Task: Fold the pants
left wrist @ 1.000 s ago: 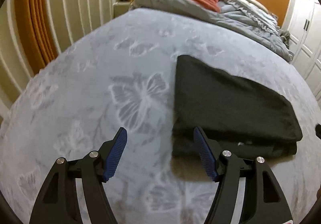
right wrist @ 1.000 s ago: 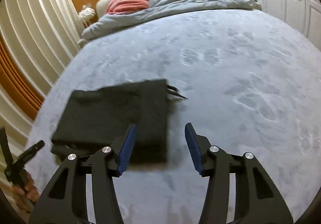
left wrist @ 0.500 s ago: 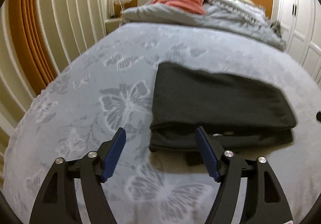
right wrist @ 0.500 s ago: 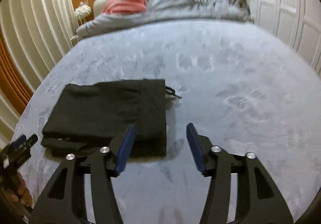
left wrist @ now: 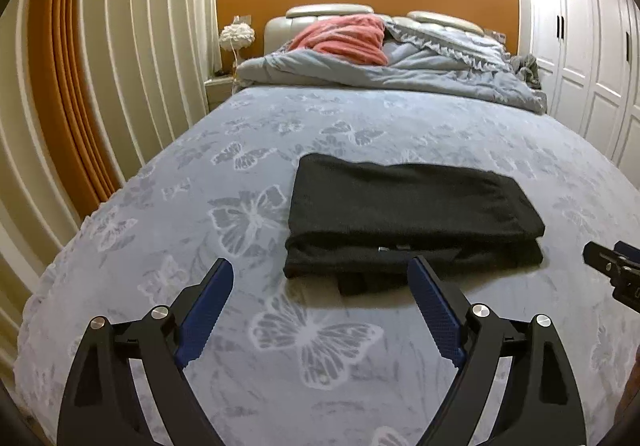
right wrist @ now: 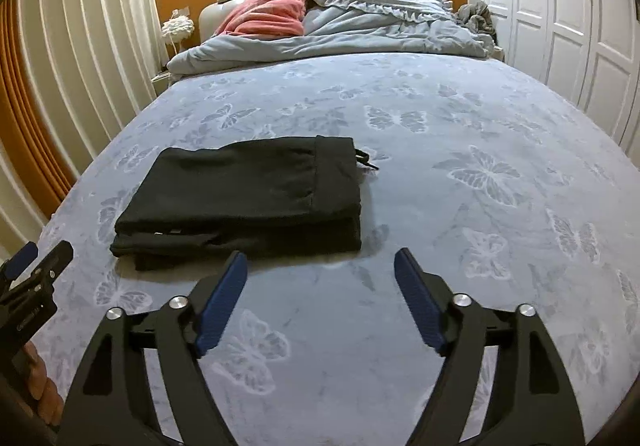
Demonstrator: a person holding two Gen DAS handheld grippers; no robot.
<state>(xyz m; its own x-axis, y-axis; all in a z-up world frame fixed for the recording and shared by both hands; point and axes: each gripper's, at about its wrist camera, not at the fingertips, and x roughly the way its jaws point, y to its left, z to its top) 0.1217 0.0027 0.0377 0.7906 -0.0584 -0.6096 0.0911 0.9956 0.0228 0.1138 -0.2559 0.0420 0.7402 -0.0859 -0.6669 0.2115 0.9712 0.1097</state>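
The black pants point(left wrist: 408, 206) lie folded into a flat stacked rectangle on the bed point(left wrist: 248, 350), on a grey cover printed with pale butterflies. In the left wrist view the left tongs point(left wrist: 320, 280) hang just above the cover with both blue pads spread wide and nothing between them; the pants sit just beyond the right pad, their near edge showing several layers and a small dark flap poking out toward the camera. At the right edge of that view the tip of the right tongs point(left wrist: 612, 266) shows, near the right end of the pants but apart from it. In the right wrist view the right tongs point(right wrist: 320, 270) are likewise released, pads wide apart and holding nothing, over bare cover just near of the pants point(right wrist: 248, 198), which lie left of centre with the waistband end to the right and a drawstring point(right wrist: 366, 160) trailing off the far right corner. The left tongs point(right wrist: 36, 266) show at the left edge, near the left end of the pants, not touching. At the far end of the bed are a rumpled grey duvet point(left wrist: 384, 74) and a pink blanket point(left wrist: 344, 38) against the headboard, with a white lamp point(left wrist: 237, 36) to the left and white wardrobe doors point(left wrist: 580, 38) to the right.
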